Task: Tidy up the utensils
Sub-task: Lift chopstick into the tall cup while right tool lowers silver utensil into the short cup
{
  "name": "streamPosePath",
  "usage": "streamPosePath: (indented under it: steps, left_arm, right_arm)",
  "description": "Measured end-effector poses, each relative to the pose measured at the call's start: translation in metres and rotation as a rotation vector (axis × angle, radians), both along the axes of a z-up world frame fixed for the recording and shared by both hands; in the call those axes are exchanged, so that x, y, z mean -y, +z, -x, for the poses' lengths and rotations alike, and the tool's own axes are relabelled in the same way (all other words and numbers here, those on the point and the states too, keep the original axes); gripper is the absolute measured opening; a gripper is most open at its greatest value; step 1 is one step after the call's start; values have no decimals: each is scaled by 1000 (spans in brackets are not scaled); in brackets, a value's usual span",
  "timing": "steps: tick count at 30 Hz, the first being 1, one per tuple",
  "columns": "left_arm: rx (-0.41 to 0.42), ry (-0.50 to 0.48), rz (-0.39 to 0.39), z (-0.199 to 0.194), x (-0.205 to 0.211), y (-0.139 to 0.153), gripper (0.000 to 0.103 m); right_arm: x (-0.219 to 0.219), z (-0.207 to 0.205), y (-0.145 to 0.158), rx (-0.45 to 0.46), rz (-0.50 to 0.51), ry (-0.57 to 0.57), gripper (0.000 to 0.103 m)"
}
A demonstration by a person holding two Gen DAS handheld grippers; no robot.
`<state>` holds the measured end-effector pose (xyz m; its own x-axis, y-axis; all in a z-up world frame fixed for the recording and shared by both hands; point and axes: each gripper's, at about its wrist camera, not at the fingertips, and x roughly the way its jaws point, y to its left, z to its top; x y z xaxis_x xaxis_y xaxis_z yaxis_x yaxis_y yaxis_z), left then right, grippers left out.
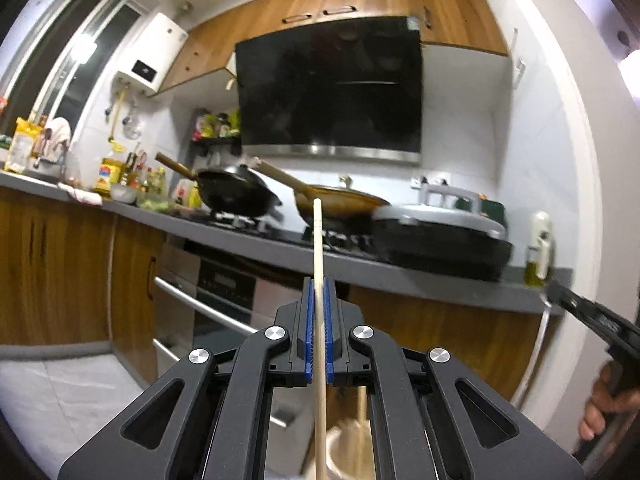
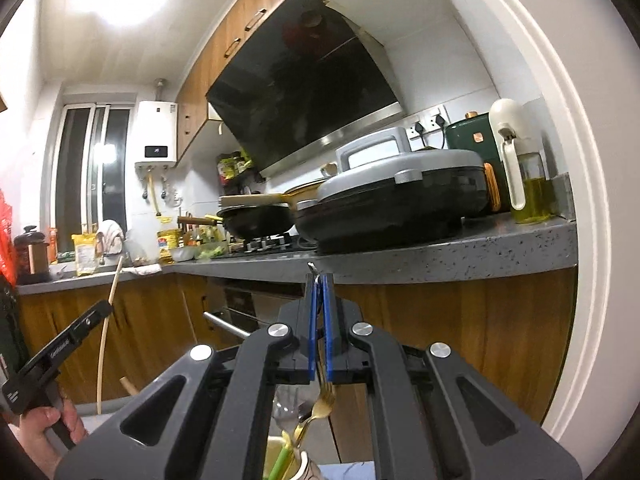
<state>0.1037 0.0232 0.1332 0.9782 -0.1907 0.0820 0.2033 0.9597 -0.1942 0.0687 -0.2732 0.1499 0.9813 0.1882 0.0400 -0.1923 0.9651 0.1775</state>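
Note:
My left gripper (image 1: 319, 284) is shut on a pale wooden chopstick (image 1: 317, 240) that runs up between the blue pads (image 1: 308, 320) and sticks out past the tips. It also shows in the right wrist view (image 2: 105, 332) with the left gripper (image 2: 100, 312) at the lower left. My right gripper (image 2: 319, 278) is shut on a thin silver utensil handle (image 2: 312, 268) whose tip pokes out above the pads. Below it a gold fork (image 2: 322, 404), a green utensil (image 2: 280, 460) and a clear glass (image 2: 286, 404) show between the gripper arms. The right gripper is at the right edge of the left wrist view (image 1: 592, 316).
A grey counter (image 2: 440, 256) runs across, with a black wok (image 1: 236, 196), a brown pan (image 1: 344, 204), a lidded electric pot (image 2: 400, 196) and an oil bottle (image 2: 532, 196). A range hood (image 1: 332, 84) hangs above. An oven (image 1: 224, 300) and wooden cabinets (image 1: 52, 276) lie below.

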Motion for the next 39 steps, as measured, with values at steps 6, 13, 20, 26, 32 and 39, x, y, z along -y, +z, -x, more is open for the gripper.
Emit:
streamPosePath:
  steps: [6, 13, 20, 26, 32, 39]
  left_arm:
    - [-31, 20, 13, -49, 0, -6, 5]
    - [-31, -66, 40, -68, 10, -17, 5]
    - [-21, -168, 64, -65, 13, -23, 5]
    - [-37, -218, 105, -63, 7, -29, 5]
    - [-36, -230, 95, -60, 8, -32, 5]
    - [-36, -279, 97, -53, 8, -35, 5]
  right_arm:
    - [-14, -20, -10, -9, 39, -19, 3]
    - [-32, -33, -31, -48, 90, 8, 3]
    - [-40, -37, -41, -75, 121, 43, 3]
    - [-42, -42, -46, -91, 136, 59, 3]
    - [-46, -47, -49, -117, 152, 78, 3]
    - [-52, -47, -52, -137, 196, 110, 3]
